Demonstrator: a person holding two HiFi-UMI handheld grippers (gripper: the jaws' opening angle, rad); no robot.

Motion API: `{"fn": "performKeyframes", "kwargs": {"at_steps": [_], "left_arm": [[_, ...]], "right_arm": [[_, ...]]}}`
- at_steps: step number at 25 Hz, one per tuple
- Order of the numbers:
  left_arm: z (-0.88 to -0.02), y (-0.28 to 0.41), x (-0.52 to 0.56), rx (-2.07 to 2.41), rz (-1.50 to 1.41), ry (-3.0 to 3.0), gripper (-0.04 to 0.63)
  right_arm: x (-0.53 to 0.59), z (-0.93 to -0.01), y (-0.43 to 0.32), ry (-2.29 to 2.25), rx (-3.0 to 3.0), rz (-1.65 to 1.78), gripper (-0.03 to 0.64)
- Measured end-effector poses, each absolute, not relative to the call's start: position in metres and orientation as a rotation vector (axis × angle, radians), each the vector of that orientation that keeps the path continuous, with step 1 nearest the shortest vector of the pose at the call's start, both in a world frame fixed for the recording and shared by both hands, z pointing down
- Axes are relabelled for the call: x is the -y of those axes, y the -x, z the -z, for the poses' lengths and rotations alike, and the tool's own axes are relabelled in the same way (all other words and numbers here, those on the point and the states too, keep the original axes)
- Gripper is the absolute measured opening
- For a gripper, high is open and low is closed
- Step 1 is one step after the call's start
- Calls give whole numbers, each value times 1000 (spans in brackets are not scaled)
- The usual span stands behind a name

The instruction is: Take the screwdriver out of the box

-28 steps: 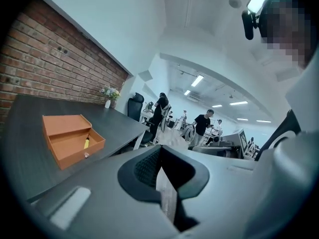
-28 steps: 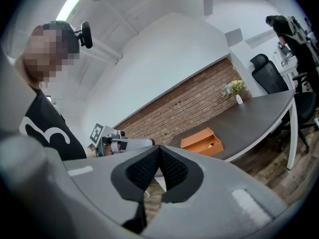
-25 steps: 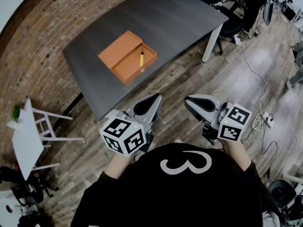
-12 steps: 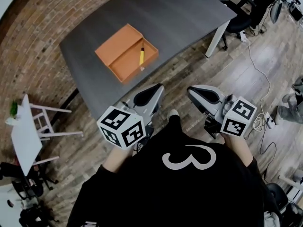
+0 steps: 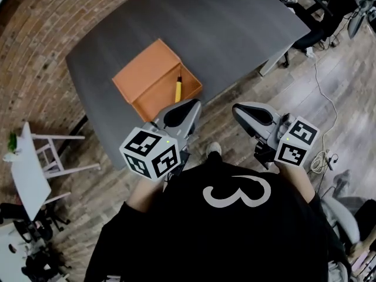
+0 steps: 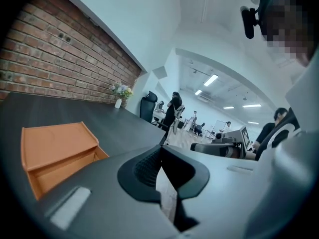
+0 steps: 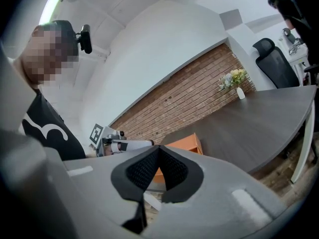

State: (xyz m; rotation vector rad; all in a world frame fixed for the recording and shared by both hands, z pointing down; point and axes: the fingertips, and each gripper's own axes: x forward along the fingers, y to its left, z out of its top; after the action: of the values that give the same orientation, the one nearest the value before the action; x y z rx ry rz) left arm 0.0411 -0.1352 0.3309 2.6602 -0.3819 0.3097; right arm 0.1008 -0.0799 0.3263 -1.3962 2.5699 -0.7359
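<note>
An open orange box [image 5: 154, 78] lies on the dark grey table [image 5: 235, 28], lid flap spread to the far left. Inside its tray lies a yellow screwdriver [image 5: 177, 89] with a dark tip. My left gripper [image 5: 189, 106] is shut and empty, its tip just at the near edge of the box. My right gripper [image 5: 238, 110] is shut and empty, held over the floor just off the table's near edge, right of the box. In the left gripper view the box [image 6: 57, 156] sits left of the shut jaws. The right gripper view shows the box [image 7: 182, 146] behind its closed jaws.
A brick wall [image 5: 41, 46] runs along the table's left side. A small white table [image 5: 32, 175] stands on the wooden floor at the left. Office chairs [image 5: 320, 22] and cables [image 5: 326, 110] lie to the right. A vase of flowers [image 7: 238, 83] stands at the table's far end.
Both grippers have come forward toward the table together; the box now lies much closer to the left gripper's tip. Both jaws stayed shut.
</note>
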Motion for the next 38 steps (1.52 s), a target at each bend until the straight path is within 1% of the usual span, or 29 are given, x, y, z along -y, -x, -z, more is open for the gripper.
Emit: {"fn": "performKeyframes", "kwargs": {"at_steps": [2, 4, 8, 13, 19, 24, 27, 38], "left_arm": [[-334, -44, 155, 408, -323, -2658, 15], [-340, -44, 172, 432, -339, -2644, 32], [-359, -41, 198, 464, -395, -2611, 44], [-376, -33, 220, 535, -457, -2584, 79], [-413, -30, 243, 630, -548, -2527, 138], [-441, -33, 258, 715, -622, -2474, 152], [-454, -31, 264, 757, -693, -2435, 173], [-507, -31, 274, 917, -936, -2264, 178]], "right_arm": [[99, -328, -106, 1386, -2584, 752, 2], [115, -329, -109, 1379, -2598, 766, 2], [137, -331, -112, 1367, -2610, 784, 2], [152, -332, -110, 1333, -2638, 782, 2], [173, -352, -114, 1252, -2664, 826, 2], [194, -368, -121, 1157, -2703, 880, 2], [206, -371, -123, 1098, -2732, 921, 2], [242, -386, -163, 956, -2789, 1019, 2]]}}
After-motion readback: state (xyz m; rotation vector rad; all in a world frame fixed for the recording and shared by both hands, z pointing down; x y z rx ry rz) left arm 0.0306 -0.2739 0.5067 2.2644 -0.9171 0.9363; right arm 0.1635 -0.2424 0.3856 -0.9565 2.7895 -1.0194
